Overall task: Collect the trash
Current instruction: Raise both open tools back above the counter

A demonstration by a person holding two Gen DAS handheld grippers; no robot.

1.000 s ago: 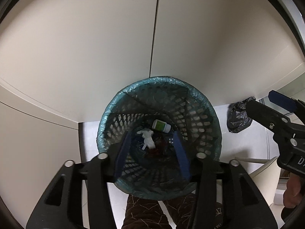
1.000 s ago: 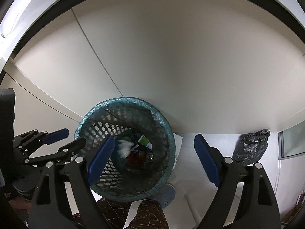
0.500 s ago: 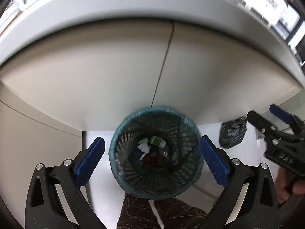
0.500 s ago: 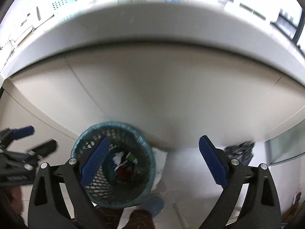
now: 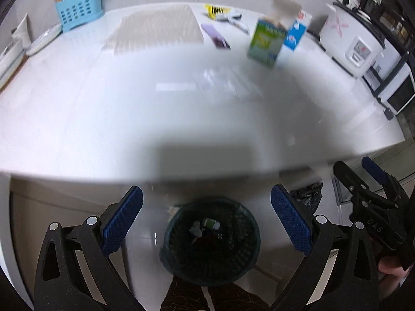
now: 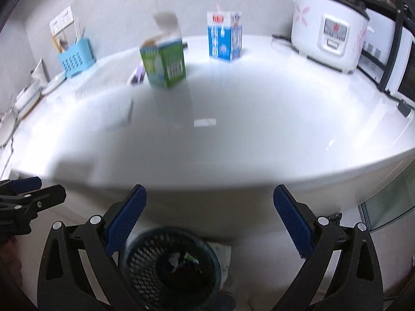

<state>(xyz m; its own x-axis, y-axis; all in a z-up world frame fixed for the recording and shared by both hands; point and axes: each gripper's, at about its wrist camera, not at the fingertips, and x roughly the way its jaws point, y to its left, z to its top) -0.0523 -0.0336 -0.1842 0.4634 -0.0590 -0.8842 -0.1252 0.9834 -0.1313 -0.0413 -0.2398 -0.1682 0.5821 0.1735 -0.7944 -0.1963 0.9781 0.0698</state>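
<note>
In the left wrist view, the left gripper (image 5: 206,216) is seen spread wide and empty, its jaws having just been opening. The waste basket (image 5: 211,241) is framed below, on the floor; its contents are blurred.

In the right wrist view, the right gripper (image 6: 209,217) is likewise splayed, having just been opening, nothing held. The green carton (image 6: 164,63) is smeared by blur.

Legible marking: the letters "DAS" in white on the black plastic body of the right gripper (image 5: 373,226), seen from the left wrist. Print on the green carton (image 6: 166,64), blue-and-white carton (image 6: 225,37) and white rice cooker (image 6: 326,23) is too blurred to read
</note>
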